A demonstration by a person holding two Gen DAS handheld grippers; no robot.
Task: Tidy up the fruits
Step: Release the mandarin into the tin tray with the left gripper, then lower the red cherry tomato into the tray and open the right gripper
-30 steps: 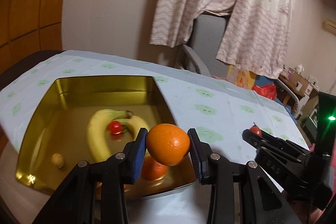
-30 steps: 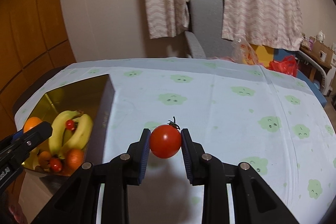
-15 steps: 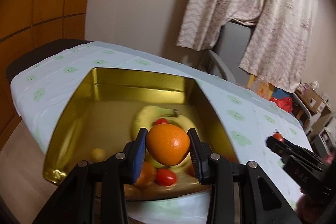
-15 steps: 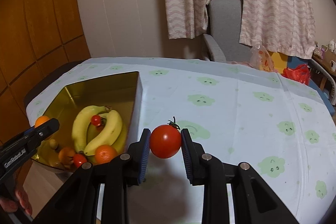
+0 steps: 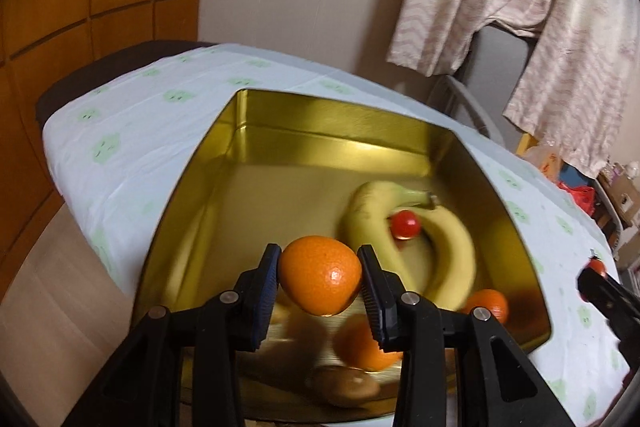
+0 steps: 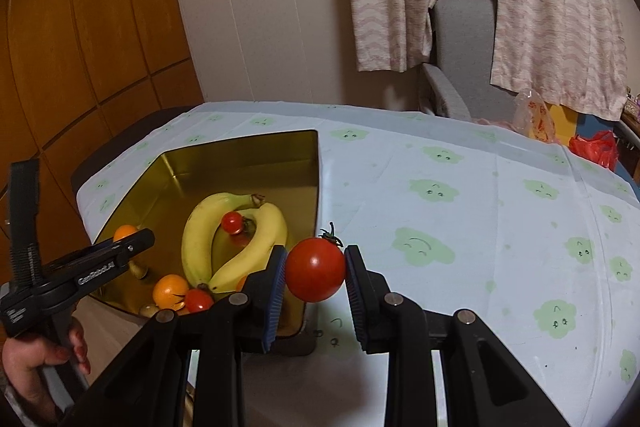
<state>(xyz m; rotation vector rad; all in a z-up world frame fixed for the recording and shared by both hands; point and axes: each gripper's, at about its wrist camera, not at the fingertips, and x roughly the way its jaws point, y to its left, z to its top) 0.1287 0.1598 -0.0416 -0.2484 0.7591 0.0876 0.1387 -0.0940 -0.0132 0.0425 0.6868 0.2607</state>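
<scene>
Pale blue tablecloth printed with green smiling clouds (image 6: 440, 195) covers the table, and near its left end sits the open gold-coloured metal tin (image 5: 332, 131), the place where the fruit is being gathered.

Compared with a second ago, the round orange mandarin (image 5: 320, 281) has travelled from beyond the tin's right rim to a spot over the tin's interior; in the left wrist view it now hangs at lower centre, above the golden floor and clear of the walls. The left gripper (image 5: 320, 283) pinches it, one pad pressed to each side of the peel. Below and around it already lie two curved yellow bananas (image 5: 424, 247), a small red cherry tomato (image 5: 405, 223) resting between them, two more small oranges (image 5: 486, 303) at the lower right, and a brownish oval fruit (image 5: 344, 387) at the near wall.

The right gripper (image 6: 315, 273) has swung toward the tin too: its large red tomato with a green stalk (image 6: 315, 269), clamped between both pads at lower centre of the right wrist view, now sits just over the tin's near right corner instead of above bare cloth. A hand (image 6: 36, 359) grips the left tool's handle at the lower left.

By my judgement the mandarin is ready to be lowered and let go, with the tomato next. Free floor remains left of the bananas.
</scene>
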